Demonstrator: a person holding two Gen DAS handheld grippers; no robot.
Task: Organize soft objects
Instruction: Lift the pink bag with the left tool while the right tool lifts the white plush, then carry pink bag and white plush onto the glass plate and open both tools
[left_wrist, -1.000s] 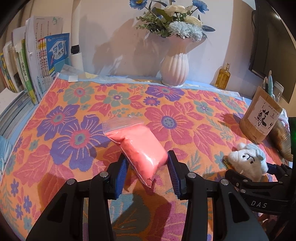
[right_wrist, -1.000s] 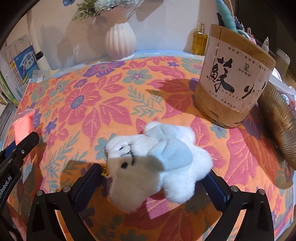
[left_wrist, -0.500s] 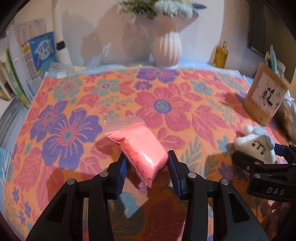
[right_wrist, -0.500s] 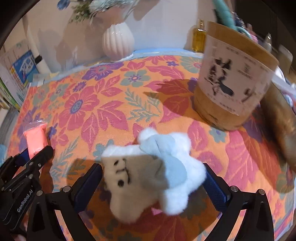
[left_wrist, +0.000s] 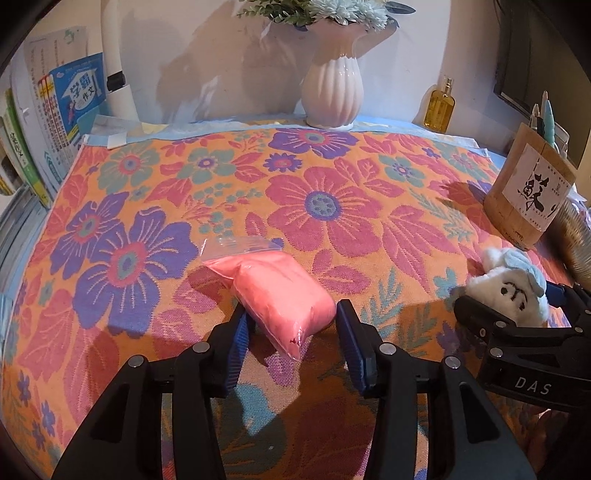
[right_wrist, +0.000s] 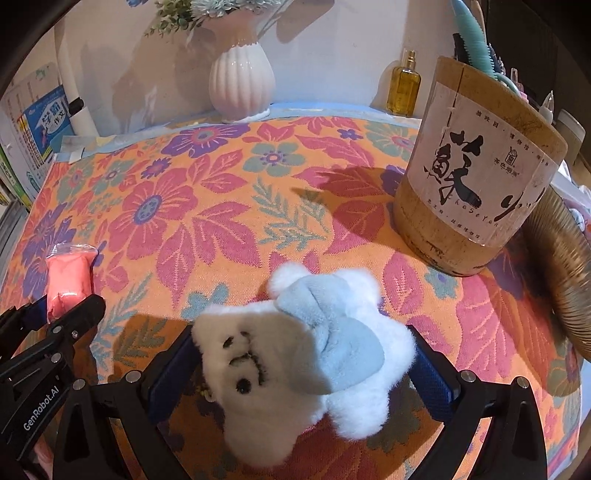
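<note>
A pink soft bag in clear plastic sits between the blue pads of my left gripper, which is shut on its near end and holds it above the floral cloth. The bag also shows in the right wrist view. My right gripper is shut on a white plush toy with a light blue scarf and a stitched face. The toy also shows at the right of the left wrist view.
A wooden pen holder stands at the right, with a coiled metal hose beside it. A white ribbed vase and a yellow bottle stand at the back. Books line the left edge.
Both grippers have lifted with their objects still held. The plush toy has turned in the right gripper so its face points more toward the camera.
</note>
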